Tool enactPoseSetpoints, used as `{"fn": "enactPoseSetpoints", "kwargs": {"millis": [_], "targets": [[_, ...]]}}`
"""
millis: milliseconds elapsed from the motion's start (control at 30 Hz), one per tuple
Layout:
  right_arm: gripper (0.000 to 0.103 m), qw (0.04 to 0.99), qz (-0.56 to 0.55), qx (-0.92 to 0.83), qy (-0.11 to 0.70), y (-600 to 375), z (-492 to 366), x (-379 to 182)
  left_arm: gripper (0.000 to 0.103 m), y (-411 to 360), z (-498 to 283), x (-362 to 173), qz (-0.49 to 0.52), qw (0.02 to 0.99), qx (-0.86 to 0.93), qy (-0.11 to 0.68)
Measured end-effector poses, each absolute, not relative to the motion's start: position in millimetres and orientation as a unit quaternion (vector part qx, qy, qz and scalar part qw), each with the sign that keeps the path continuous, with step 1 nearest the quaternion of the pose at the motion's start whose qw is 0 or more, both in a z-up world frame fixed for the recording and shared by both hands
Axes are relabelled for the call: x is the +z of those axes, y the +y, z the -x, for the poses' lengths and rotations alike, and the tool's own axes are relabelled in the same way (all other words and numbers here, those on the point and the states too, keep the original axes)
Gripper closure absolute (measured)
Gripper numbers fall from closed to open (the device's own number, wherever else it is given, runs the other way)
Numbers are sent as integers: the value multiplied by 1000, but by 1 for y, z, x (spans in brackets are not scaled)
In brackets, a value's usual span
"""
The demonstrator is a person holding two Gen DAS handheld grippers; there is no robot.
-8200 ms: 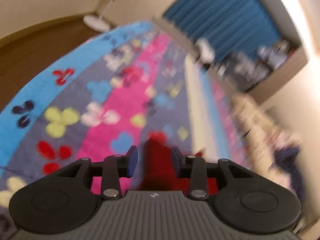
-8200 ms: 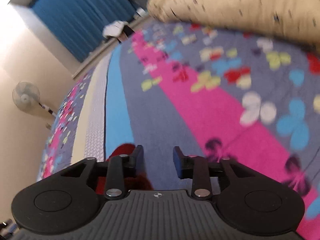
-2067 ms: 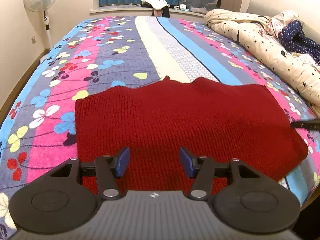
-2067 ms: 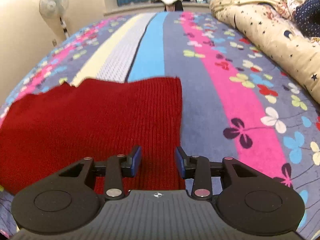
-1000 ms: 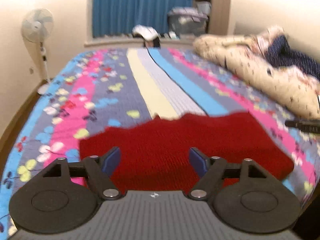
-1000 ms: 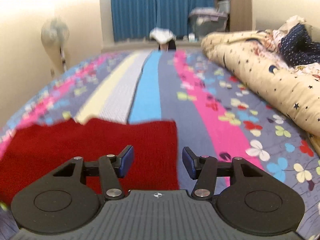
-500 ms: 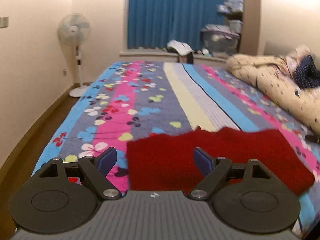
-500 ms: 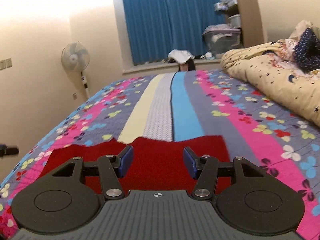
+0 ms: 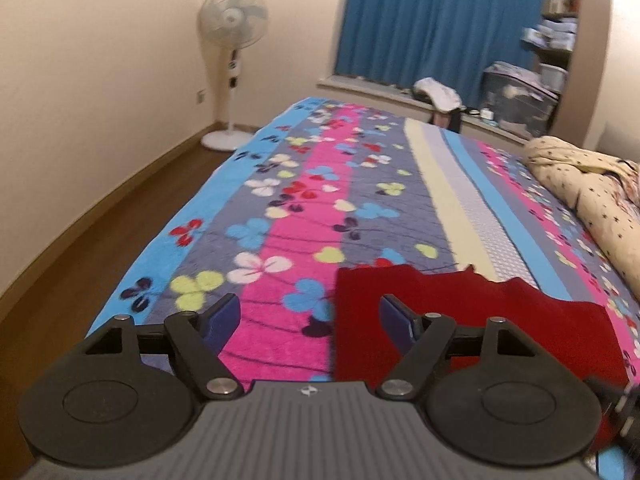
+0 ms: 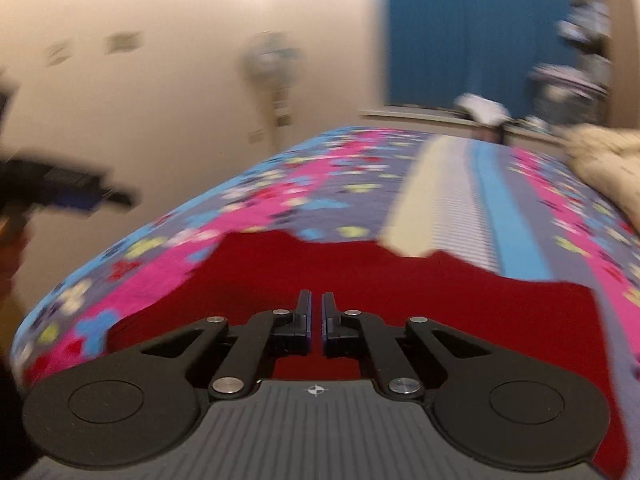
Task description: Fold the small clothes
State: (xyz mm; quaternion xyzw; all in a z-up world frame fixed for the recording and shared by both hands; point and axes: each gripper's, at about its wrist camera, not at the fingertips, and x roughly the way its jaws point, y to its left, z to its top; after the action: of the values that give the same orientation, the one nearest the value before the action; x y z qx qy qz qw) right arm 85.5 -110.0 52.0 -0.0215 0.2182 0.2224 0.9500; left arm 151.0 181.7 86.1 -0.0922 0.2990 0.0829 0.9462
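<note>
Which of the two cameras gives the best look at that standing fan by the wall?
The left wrist view: the standing fan is sharp there, showing head, pole and round base on the floor. In the right wrist view the fan is only a motion-blurred pale shape against the wall.

Garment (image 9: 472, 320) lies on the bed (image 9: 304, 216) — fan (image 9: 234, 64) stands behind-left.

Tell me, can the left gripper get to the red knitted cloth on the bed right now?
Probably yes. The left gripper is open, and the red knitted cloth lies flat on the bedspread just ahead, to its right. Nothing sits between them.
</note>
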Motion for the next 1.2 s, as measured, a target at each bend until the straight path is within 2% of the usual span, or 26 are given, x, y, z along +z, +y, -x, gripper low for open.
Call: {"fn": "enactPoseSetpoints", "kwargs": {"millis": [67,100,133,200,333,500,567,600,633,700,733,867,1067,1133,1167,1200], "targets": [[96,939,65,263,210,-76,-79,44,22,191,-150,83,104,941,96,306],[88,932,85,283,208,-61,-77,41,22,195,-149,82,111,939,101,309],[73,923,106,304,209,-44,-75,37,22,198,-149,80,116,937,104,313],[57,909,142,333,207,-15,-71,29,22,201,-149,78,121,934,108,319],[49,887,193,364,209,28,-65,8,22,204,-154,74,127,928,105,335],[43,859,291,374,192,62,-62,-24,22,206,-164,68,139,922,86,351],[43,854,324,367,176,73,-65,-34,22,209,-171,64,144,918,74,363],[49,853,331,367,167,77,-66,-35,22,211,-176,62,146,915,69,368],[62,851,334,372,163,79,-66,-34,22,214,-182,59,149,913,62,375],[79,852,336,373,152,80,-64,-26,21,222,-198,53,170,903,36,393],[84,856,330,370,145,77,-64,-20,20,227,-208,49,191,894,15,405],[86,885,267,358,131,55,-66,14,13,233,-253,29,261,855,-70,444],[86,910,215,334,115,29,-60,38,12,215,-316,-18,249,815,-95,515],[86,915,199,330,117,24,-61,42,12,213,-324,-25,262,811,-108,512],[86,916,193,331,119,23,-60,43,12,213,-327,-26,270,810,-120,507],[86,916,187,333,121,22,-60,44,22,212,-329,-28,282,807,-134,502]]}}
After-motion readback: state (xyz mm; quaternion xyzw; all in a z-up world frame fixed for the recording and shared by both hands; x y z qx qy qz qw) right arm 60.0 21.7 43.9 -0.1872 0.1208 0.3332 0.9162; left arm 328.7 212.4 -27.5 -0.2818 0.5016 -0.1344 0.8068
